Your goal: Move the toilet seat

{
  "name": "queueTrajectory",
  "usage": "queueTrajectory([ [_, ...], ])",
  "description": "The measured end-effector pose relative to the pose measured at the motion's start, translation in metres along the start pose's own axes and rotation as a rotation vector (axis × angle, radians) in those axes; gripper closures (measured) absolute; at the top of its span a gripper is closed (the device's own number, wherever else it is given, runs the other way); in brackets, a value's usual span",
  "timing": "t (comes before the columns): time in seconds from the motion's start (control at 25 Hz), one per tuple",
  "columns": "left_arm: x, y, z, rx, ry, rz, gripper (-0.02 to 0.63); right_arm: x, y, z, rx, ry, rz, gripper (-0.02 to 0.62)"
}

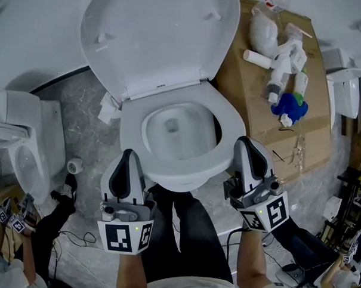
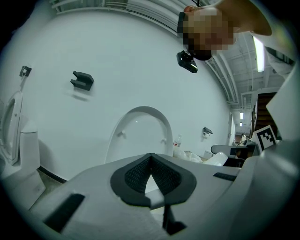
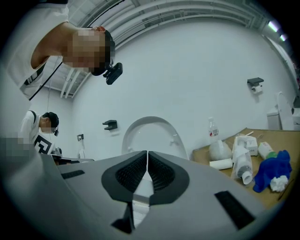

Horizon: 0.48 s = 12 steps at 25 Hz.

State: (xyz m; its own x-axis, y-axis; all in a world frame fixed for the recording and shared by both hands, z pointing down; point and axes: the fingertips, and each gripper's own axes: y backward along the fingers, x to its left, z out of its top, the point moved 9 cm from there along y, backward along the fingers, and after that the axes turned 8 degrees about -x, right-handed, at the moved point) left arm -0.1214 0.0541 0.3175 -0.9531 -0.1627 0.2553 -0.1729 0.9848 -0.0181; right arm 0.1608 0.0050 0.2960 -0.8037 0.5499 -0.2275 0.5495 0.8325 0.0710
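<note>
My two bare arms reach out low, each holding a smooth grey tool with a cube of black and white squares on its back.

My left gripper (image 1: 128, 153) points to 12 o'clock, almost flat. Its tip sits just beside the toilet seat, at the seat's 8 o'clock. Its bumpy black pads (image 2: 136, 173) are pressed together at the tips, with nothing in them. My right gripper (image 1: 243, 140) points the same way, just beside the seat at its 4 o'clock. Its pads are tight together too, and empty.

The toilet seat (image 1: 131, 133) is a shiny white ring shaped like an egg. It lies flat on the bowl between my two tools. Behind it, at 12 o'clock, the big smooth white lid (image 1: 158, 34) stands up against the white wall.

At 2 o'clock lies a flat brown cardboard sheet (image 1: 244, 90). White plastic bottles (image 1: 281, 67) and a fuzzy blue cloth (image 1: 289, 104) rest on it. The floor (image 1: 83, 109) is grey, like stone.
</note>
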Motion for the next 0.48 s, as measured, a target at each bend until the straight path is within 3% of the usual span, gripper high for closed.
queueTrajectory([
  [0.48,0.005,-0.011,0.008,-0.026,-0.013,0.003,0.597,-0.003,-0.016,0.006,-0.024,0.001,0.006,0.575],
])
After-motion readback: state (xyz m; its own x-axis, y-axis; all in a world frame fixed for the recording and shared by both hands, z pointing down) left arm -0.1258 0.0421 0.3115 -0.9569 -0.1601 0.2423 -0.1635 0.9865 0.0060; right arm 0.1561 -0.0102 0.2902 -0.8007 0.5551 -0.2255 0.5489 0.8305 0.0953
